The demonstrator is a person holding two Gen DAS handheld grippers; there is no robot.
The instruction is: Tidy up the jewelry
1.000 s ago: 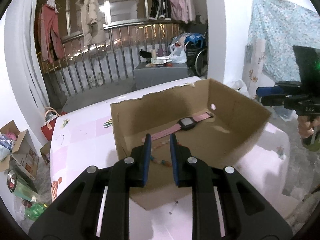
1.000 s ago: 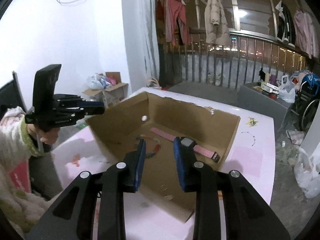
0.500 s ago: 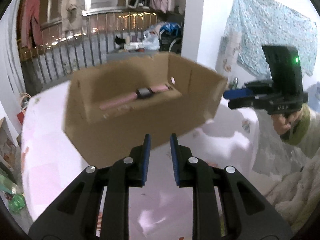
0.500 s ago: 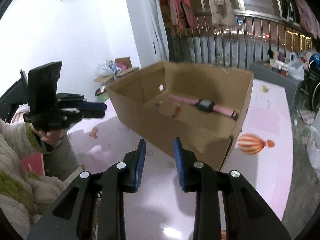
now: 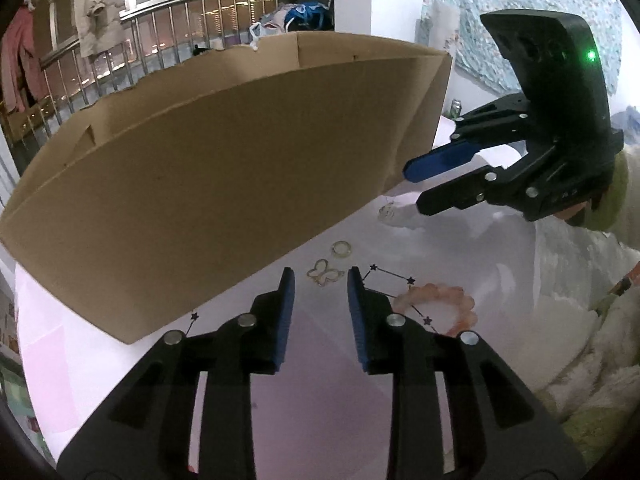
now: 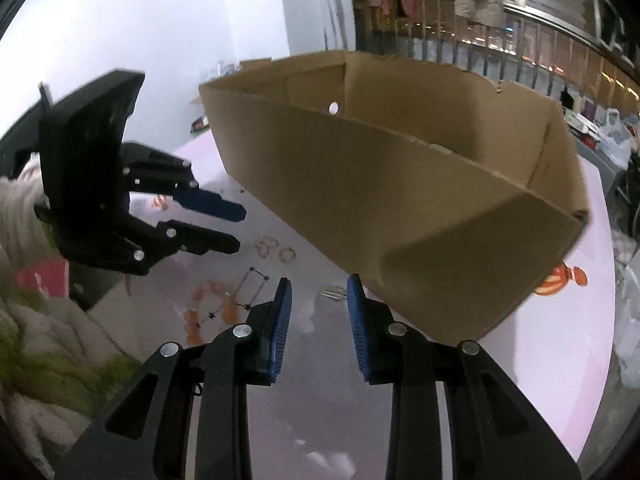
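The jewelry lies loose on the pale pink worktop (image 5: 328,400), in the strip between the cardboard box (image 5: 224,184) and the person's fleecy sleeves. In the left wrist view a gold butterfly-shaped piece (image 5: 325,273) sits just ahead of the left gripper (image 5: 321,280), seen through the gap of its jaws. A small gold ring (image 5: 341,249) lies just beyond the butterfly, close to the foot of the box wall. Farther right, near the box corner, is a thin hoop-like piece (image 5: 387,212), too small to name surely. A bracelet of pinkish-orange beads (image 5: 452,300) lies to the right of the left gripper's right finger, over a star-and-line pattern printed on the worktop.

The left gripper's jaws are opening; nothing is between the blue pads (image 5: 286,320), which touch no piece. The right gripper (image 5: 412,186) comes in from the right of that view, jaws apart and empty, its tips near the box corner and above the hoop-like piece.

In the right wrist view the right gripper (image 6: 319,286) has its jaws parted with nothing clamped; a small silvery piece (image 6: 334,292) lies on the worktop, seen through the gap. The left gripper (image 6: 238,226) shows at the left, and small gold pieces (image 6: 276,248) lie just past its tips. The bead bracelet (image 6: 212,304) is blurred here.

The box stands on the worktop with its open top up; only its outer walls show from this low angle. Behind it runs a metal railing (image 5: 160,40) with hanging clothes (image 5: 92,12).
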